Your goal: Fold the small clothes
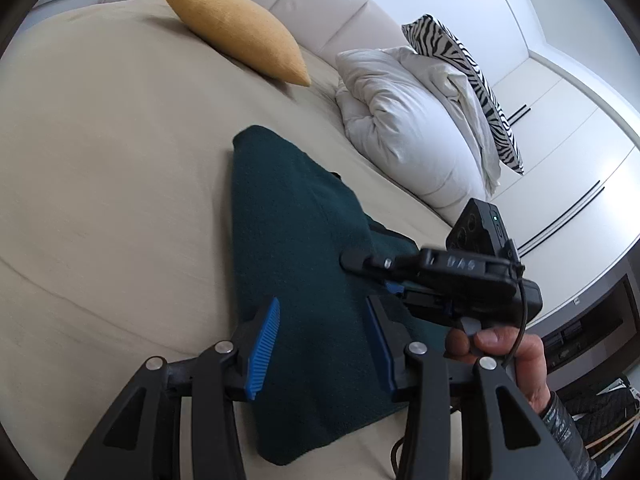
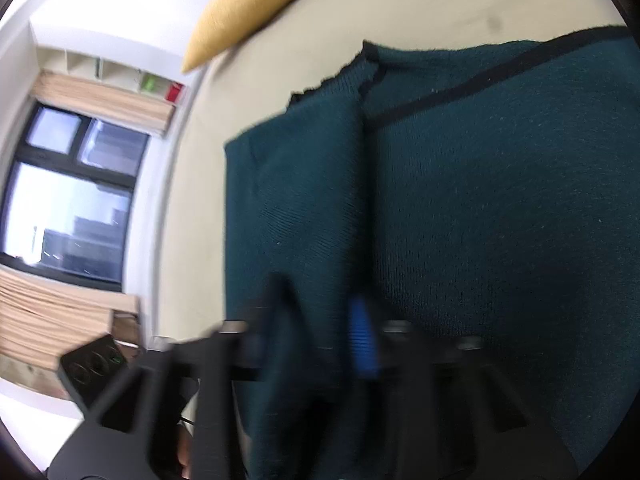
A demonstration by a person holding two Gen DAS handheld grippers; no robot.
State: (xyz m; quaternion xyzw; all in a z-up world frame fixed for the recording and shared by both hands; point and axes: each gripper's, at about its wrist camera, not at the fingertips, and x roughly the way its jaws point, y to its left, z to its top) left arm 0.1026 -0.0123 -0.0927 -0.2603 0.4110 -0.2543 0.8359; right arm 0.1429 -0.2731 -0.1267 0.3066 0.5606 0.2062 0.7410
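A dark green knitted garment (image 1: 296, 240) lies partly folded on the beige bed; in the right wrist view it (image 2: 480, 200) fills most of the picture, with a dark trim line and a fold down the middle. My left gripper (image 1: 320, 320) is open, its blue pads spread above the garment's near part, holding nothing. My right gripper (image 1: 352, 260) shows in the left wrist view, low over the garment's right edge. In its own blurred view the right gripper (image 2: 320, 320) has a fold of the green cloth between its fingers.
The beige bed (image 1: 120, 160) spreads to the left. A yellow cushion (image 1: 240, 32) lies at the back. A white pillow (image 1: 408, 128) and a zebra-striped cushion (image 1: 472, 88) lie at the right. White wardrobes stand behind; a window (image 2: 68, 200) shows at the left.
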